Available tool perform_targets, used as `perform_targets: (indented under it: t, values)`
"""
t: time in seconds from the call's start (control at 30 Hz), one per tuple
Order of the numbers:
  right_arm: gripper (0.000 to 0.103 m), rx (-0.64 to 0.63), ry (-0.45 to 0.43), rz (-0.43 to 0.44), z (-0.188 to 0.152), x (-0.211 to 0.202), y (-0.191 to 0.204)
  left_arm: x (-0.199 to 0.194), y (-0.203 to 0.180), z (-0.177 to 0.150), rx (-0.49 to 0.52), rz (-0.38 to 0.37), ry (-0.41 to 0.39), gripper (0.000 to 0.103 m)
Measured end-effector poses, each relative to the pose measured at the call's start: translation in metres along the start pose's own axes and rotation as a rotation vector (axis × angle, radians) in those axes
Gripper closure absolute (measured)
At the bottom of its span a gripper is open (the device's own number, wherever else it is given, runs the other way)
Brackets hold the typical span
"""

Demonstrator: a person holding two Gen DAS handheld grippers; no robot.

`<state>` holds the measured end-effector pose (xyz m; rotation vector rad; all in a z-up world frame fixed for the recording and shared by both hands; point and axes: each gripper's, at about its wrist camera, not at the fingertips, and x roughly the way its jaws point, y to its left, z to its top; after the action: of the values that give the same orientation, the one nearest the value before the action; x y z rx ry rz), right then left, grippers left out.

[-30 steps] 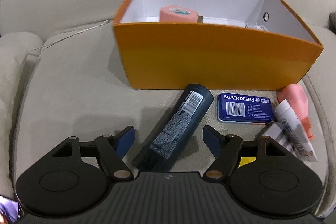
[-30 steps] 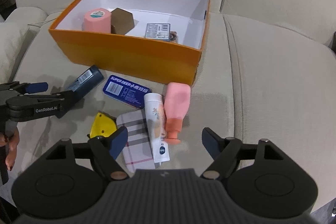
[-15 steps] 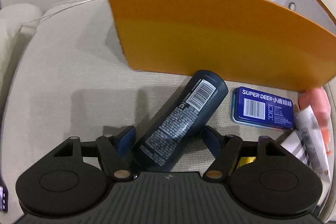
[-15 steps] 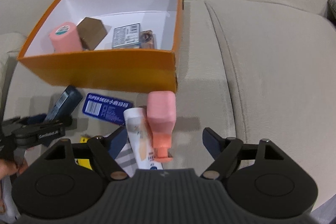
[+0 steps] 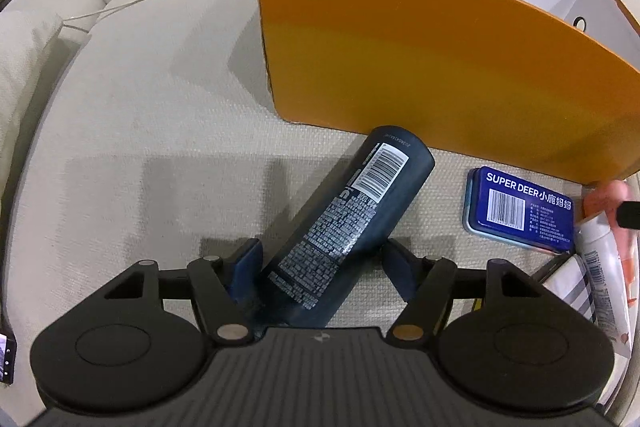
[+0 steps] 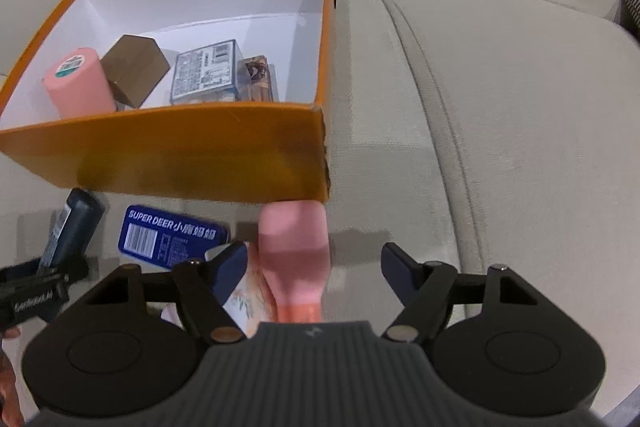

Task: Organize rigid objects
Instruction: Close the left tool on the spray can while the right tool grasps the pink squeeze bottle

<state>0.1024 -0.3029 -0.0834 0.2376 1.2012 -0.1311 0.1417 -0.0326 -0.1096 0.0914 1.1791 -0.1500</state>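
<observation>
An orange box (image 5: 420, 67) with a white inside sits on the beige sofa; it also shows in the right wrist view (image 6: 200, 155). A dark blue bottle (image 5: 344, 227) lies in front of it, between the fingers of my open left gripper (image 5: 320, 259), with gaps on both sides. A pink bottle (image 6: 296, 251) lies between the fingers of my open right gripper (image 6: 314, 263), not clamped. A white tube (image 6: 244, 291) lies beside it by the left finger.
A blue tin (image 5: 520, 207) marked SUPER DEER lies between the two bottles (image 6: 172, 235). In the box are a pink roll (image 6: 76, 83), a brown carton (image 6: 134, 69) and a clear packet (image 6: 206, 71). A striped card (image 5: 568, 287) lies at the right.
Both grippers have moved forward and down. The dark bottle now reaches deeper between the left fingers. The pink bottle now lies between the right fingers. The jaws stay open.
</observation>
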Motion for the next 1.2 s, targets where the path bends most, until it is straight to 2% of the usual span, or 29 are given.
perform_targets:
  t: [0.17, 0.5, 0.67, 0.7, 0.73, 0.77, 0.8, 1.0, 1.1, 1.2]
  values:
    - [0.037, 0.015, 0.013, 0.003, 0.002, 0.017, 0.0, 0.005, 0.0, 0.004, -0.006, -0.009, 0.005, 0.023]
    - [0.04, 0.033, 0.026, -0.006, 0.002, 0.038, 0.002, 0.011, -0.005, 0.006, -0.004, -0.006, -0.008, 0.022]
    - [0.04, 0.009, 0.017, -0.016, -0.001, 0.042, 0.005, 0.011, -0.009, 0.003, 0.009, 0.008, -0.024, 0.017]
    - [0.04, 0.004, 0.016, -0.015, -0.001, 0.042, 0.005, 0.011, -0.009, 0.003, 0.008, 0.006, -0.023, 0.018]
    - [0.045, -0.005, 0.014, -0.013, -0.001, 0.041, 0.006, 0.01, -0.009, 0.003, 0.005, -0.005, -0.02, 0.024]
    - [0.054, -0.016, 0.011, -0.008, -0.004, 0.039, 0.008, 0.009, -0.008, 0.004, -0.001, -0.016, -0.018, 0.026]
    - [0.058, -0.023, 0.007, -0.004, -0.005, 0.037, 0.01, 0.008, -0.007, 0.005, -0.008, -0.025, -0.014, 0.03]
    - [0.059, -0.038, 0.014, 0.0, -0.007, 0.032, 0.015, 0.004, -0.003, 0.003, -0.03, -0.056, 0.001, 0.042]
    - [0.059, -0.038, 0.022, 0.002, -0.005, 0.032, 0.012, 0.001, 0.004, 0.003, -0.064, -0.096, 0.005, 0.049]
    - [0.059, -0.042, 0.026, 0.004, -0.009, 0.03, 0.009, 0.0, 0.01, 0.003, -0.093, -0.133, 0.013, 0.052]
